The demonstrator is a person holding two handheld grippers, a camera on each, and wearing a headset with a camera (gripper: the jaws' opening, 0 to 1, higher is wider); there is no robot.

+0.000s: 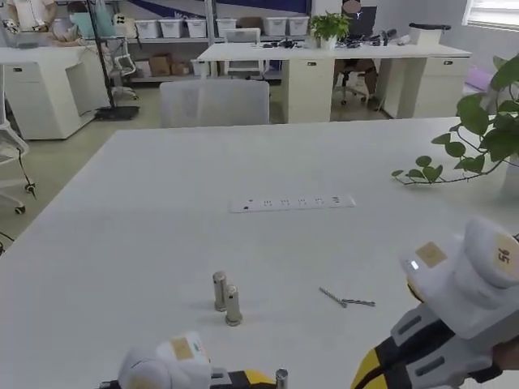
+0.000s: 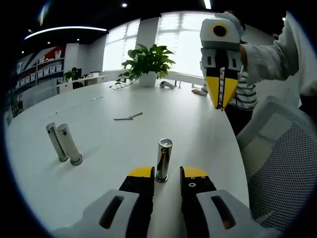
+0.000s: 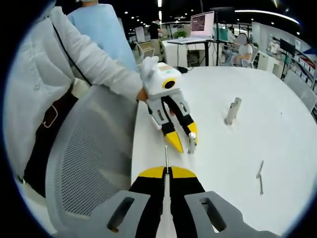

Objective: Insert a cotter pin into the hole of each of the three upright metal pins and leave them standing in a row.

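Two upright metal pins [image 1: 226, 298] [image 2: 64, 144] [image 3: 232, 111] stand side by side mid-table. A third metal pin [image 2: 163, 158] [image 1: 281, 377] [image 3: 190, 143] stands between the tips of my left gripper [image 2: 162, 173] [image 1: 258, 378] [image 3: 182, 139], which is open with a gap on either side of the pin. My right gripper [image 3: 167, 171] [image 2: 220, 101] [image 1: 369, 373] is shut on a thin cotter pin [image 3: 166, 157] that sticks out past its tips. It hovers above the table's near right, apart from the left gripper. Two loose cotter pins [image 1: 347, 301] [image 2: 128, 117] [image 3: 260, 176] lie flat to the right of the pin pair.
A white power strip [image 1: 293, 203] lies farther back on the white table [image 1: 146, 211]. A leafy plant [image 1: 478, 138] [image 2: 147, 62] overhangs the far right edge. A mesh chair [image 3: 84, 163] [image 2: 282, 158] stands at the near side by the person's sleeve [image 3: 94, 54].
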